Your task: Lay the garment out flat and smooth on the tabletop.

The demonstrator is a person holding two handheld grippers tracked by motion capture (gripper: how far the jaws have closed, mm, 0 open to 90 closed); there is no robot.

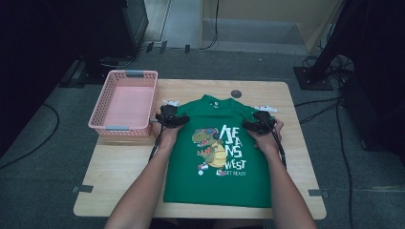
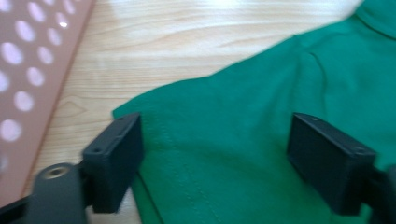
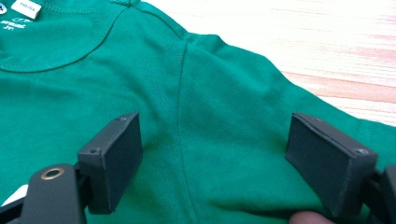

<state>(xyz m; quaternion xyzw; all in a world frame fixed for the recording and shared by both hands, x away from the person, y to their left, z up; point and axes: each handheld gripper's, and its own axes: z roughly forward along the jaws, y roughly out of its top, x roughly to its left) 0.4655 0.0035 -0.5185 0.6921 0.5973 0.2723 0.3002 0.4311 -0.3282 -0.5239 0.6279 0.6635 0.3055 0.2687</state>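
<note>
A green T-shirt (image 1: pixel 217 152) with a dinosaur print and white lettering lies flat on the wooden table (image 1: pixel 119 171), collar away from me. My left gripper (image 1: pixel 170 117) rests at the shirt's left sleeve. In the left gripper view its jaws stand wide apart over the green sleeve fabric (image 2: pixel 219 140), pressing on nothing. My right gripper (image 1: pixel 260 123) sits at the right shoulder. The right gripper view shows both jaws spread above the shoulder seam (image 3: pixel 180 116), with the collar (image 3: pixel 56 51) to the upper left and nothing pinched.
An empty pink perforated basket (image 1: pixel 125 101) stands at the table's back left, close beside my left gripper; its wall (image 2: pixel 28 70) shows in the left gripper view. A small dark round disc (image 1: pixel 236 94) lies behind the collar. Bare wood runs along the table's left and right sides.
</note>
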